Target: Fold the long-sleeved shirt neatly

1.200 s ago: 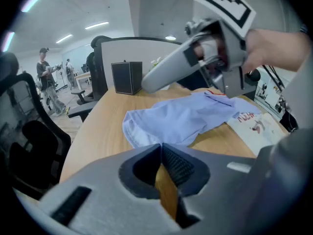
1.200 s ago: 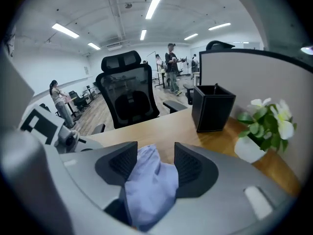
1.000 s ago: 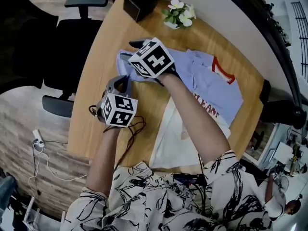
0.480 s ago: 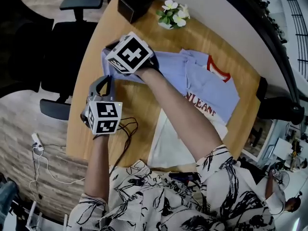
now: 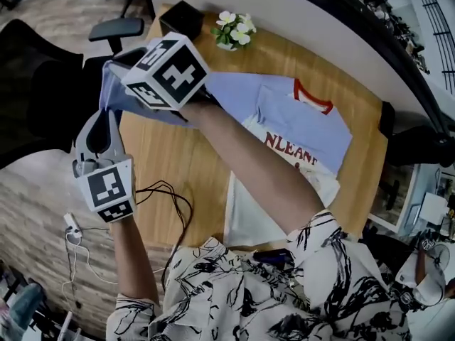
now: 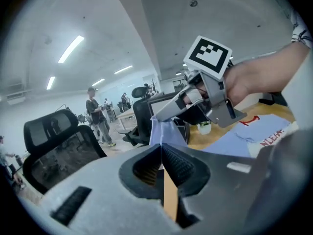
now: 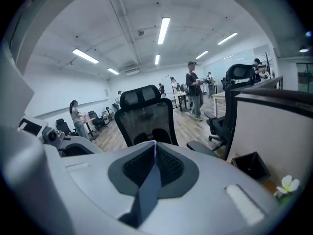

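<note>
Right hand-held gripper (image 7: 154, 143), clamped on shirt (image 5: 313, 130) edge — above table (image 5: 185, 169)

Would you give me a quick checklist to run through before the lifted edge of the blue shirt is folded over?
1. Right gripper shut on the shirt: ok, blue cloth is pinched between its jaws.
2. Left gripper on the same edge: ok, jaws together with cloth at their tips.
3. Edge raised off the table: ok, held up between both grippers.
4. Rest of the shirt lying flat: cannot tell, the arm covers part of it.
5. Flower pot and black box off the cloth: ok, neither stands on it.
6. White cloth free of the shirt: cannot tell, it meets the shirt's near edge.
</note>
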`<move>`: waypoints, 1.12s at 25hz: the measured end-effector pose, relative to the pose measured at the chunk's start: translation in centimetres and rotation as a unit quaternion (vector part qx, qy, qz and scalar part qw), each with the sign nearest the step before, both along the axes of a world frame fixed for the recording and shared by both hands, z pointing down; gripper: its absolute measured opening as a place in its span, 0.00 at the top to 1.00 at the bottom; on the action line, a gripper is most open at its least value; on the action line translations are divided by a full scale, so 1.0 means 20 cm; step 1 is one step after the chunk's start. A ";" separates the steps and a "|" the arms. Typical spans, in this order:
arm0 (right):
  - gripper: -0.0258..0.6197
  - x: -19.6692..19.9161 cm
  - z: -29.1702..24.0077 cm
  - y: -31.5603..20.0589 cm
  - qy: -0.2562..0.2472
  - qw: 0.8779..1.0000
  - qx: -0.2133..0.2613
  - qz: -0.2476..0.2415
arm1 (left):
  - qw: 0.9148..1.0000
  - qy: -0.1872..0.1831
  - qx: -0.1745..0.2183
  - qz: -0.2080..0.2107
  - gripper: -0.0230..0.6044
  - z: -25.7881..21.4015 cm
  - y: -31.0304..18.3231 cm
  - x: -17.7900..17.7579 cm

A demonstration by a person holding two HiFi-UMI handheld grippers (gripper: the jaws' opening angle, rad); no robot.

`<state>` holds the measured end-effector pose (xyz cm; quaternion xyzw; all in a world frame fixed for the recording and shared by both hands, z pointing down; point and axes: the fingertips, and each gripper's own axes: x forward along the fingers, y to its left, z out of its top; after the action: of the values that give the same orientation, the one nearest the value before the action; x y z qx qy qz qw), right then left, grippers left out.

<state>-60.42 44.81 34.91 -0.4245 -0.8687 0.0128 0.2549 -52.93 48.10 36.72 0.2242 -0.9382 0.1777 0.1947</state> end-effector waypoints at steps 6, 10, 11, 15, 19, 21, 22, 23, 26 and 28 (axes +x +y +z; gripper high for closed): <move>0.93 0.08 -0.23 -0.22 -0.034 0.999 0.005 0.030 | 0.998 -0.034 0.011 0.043 0.94 -0.25 -0.23 0.09; 0.93 0.18 -0.39 -0.49 -0.056 0.996 0.010 0.061 | 0.994 -0.057 0.022 0.092 0.94 -0.42 -0.51 0.19; 0.93 0.22 -0.44 -0.57 -0.063 0.995 0.010 0.071 | 0.992 -0.064 0.024 0.107 0.94 -0.47 -0.58 0.22; 0.93 0.41 -0.59 -0.91 -0.084 0.991 0.016 0.107 | 0.985 -0.082 0.031 0.152 0.94 -0.61 -0.90 0.40; 0.93 0.64 -0.70 -1.27 -0.095 0.984 0.022 0.146 | 0.976 -0.091 0.035 0.195 0.94 -0.71 -1.24 0.61; 0.93 0.75 -0.73 -1.45 -0.101 0.981 0.025 0.166 | 0.970 -0.094 0.036 0.220 0.94 -0.75 -1.41 0.71; 0.93 0.80 -0.73 -1.54 -0.102 0.979 0.028 0.175 | 0.968 -0.094 0.035 0.230 0.94 -0.75 -1.49 0.76; 0.93 0.86 -0.73 -1.63 -0.101 0.977 0.031 0.183 | 0.965 -0.095 0.031 0.241 0.94 -0.75 -1.58 0.82; 0.93 1.03 -0.67 -1.91 -0.092 0.973 0.045 0.206 | 0.958 -0.085 0.020 0.275 0.94 -0.70 -1.85 1.00; 0.93 1.13 -0.58 -2.09 -0.083 0.971 0.061 0.216 | 0.953 -0.070 0.016 0.295 0.93 -0.62 -2.02 1.12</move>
<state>-37.76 3.11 23.23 -0.2099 -0.9572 -0.0205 0.1982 -30.49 7.62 24.30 0.4810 -0.8444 0.2272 0.0637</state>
